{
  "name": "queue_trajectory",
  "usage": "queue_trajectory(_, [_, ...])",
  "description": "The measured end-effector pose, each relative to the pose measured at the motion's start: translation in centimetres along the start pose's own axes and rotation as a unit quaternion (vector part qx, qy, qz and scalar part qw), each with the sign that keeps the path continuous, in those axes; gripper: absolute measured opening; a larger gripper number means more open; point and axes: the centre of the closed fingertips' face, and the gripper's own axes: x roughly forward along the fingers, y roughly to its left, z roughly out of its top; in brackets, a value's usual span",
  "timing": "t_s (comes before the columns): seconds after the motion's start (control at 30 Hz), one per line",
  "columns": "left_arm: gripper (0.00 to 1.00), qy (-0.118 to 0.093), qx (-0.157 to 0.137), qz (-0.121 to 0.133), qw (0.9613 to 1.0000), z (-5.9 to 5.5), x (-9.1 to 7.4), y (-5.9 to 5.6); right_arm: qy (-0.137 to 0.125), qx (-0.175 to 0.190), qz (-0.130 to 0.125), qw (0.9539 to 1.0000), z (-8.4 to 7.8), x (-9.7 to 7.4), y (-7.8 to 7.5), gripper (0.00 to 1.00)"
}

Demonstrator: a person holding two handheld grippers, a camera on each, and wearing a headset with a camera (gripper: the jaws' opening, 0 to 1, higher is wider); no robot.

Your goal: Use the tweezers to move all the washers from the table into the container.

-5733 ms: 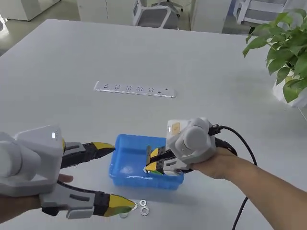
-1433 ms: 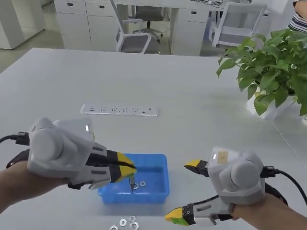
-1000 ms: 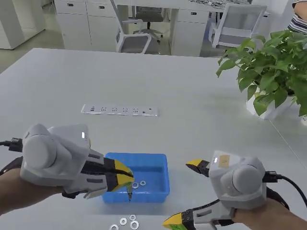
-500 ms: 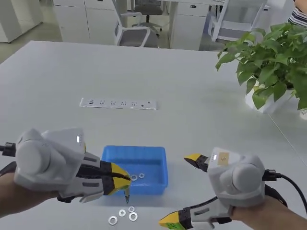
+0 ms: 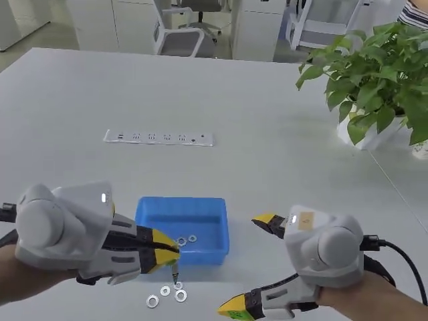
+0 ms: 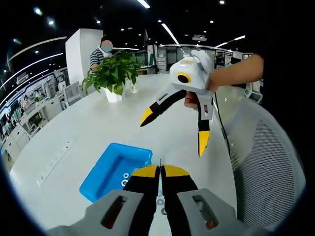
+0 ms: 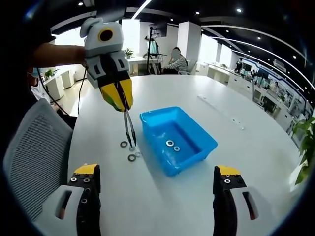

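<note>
— Washers [image 5: 165, 291] first: where do they lie?
— A few sit in a small cluster on the grey table [image 5: 267, 154], just in front of the near wall of the blue container [image 5: 148, 208]. Two more washers [image 7: 170, 143] lie inside it, on the floor close to that same wall.
— And the tweezers [image 5: 174, 273]?
— Held upright, tips down, right at the cluster. I cannot tell whether the tips touch a washer or pinch one.
— What holds them?
— The left gripper [image 5: 167, 249]. Its yellow-tipped jaws are pressed together on the tweezers' upper end, at the container's near left corner.
— The other one?
— The right gripper [image 5: 242, 266] is off to the right of the container, apart from it and from the washers. Its jaws are spread wide with nothing between them; a black cable trails from it.
— Anything farther out?
— A white power strip [image 5: 158, 138] lies flat beyond the container, well apart from it. A leafy green plant [image 5: 368, 73] in a white pot stands at the table's far right. Office chairs [image 5: 175, 33] stand past the far edge.
</note>
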Motion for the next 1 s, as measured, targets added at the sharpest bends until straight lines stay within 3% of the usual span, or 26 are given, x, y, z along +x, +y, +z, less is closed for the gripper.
queue_trajectory(0.5, [0.06, -0.001, -0.007, -0.016, 0.9998, -0.5, 1.0, -0.8, 0.004, 0.003, 0.004, 1.0000, -0.6, 0.1, 0.4, 0.94])
queue_trajectory(1.0, [0.06, 0.009, -0.012, -0.031, 0.9994, -2.1, 2.5, -0.8, 0.006, 0.011, 0.001, 0.9999, -1.3, -0.3, 0.5, 0.93])
